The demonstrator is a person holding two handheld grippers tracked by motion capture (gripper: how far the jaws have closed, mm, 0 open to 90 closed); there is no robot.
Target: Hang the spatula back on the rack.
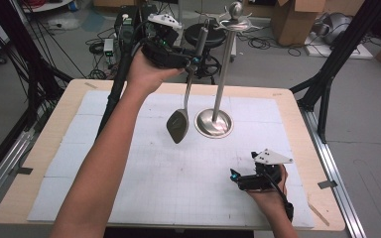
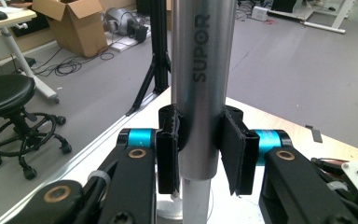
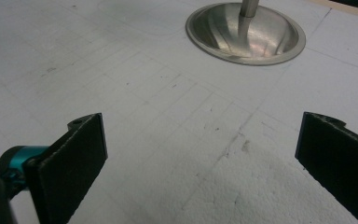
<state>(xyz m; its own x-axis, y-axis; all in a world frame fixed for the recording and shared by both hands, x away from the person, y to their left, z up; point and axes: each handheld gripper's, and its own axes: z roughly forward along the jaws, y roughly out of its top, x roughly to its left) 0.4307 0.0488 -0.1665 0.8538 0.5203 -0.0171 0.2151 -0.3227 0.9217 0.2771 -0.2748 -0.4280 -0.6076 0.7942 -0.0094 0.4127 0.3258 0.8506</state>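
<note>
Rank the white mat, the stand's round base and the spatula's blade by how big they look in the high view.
1. White mat, by far the largest.
2. Stand's round base.
3. Spatula's blade, a bit smaller than the base; it hangs above the table from the left gripper, nearer the camera, so its true size is unsure.

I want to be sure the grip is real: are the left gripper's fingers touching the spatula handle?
Touching. In the left gripper view both black fingers press flat against the spatula handle, one on each side, no gap.

Black grippers: left gripper (image 1: 194,58), right gripper (image 1: 234,177); cyan barrels, brass pivot screws, 2 black padded fingers (image 2: 168,148), white top plates.
</note>
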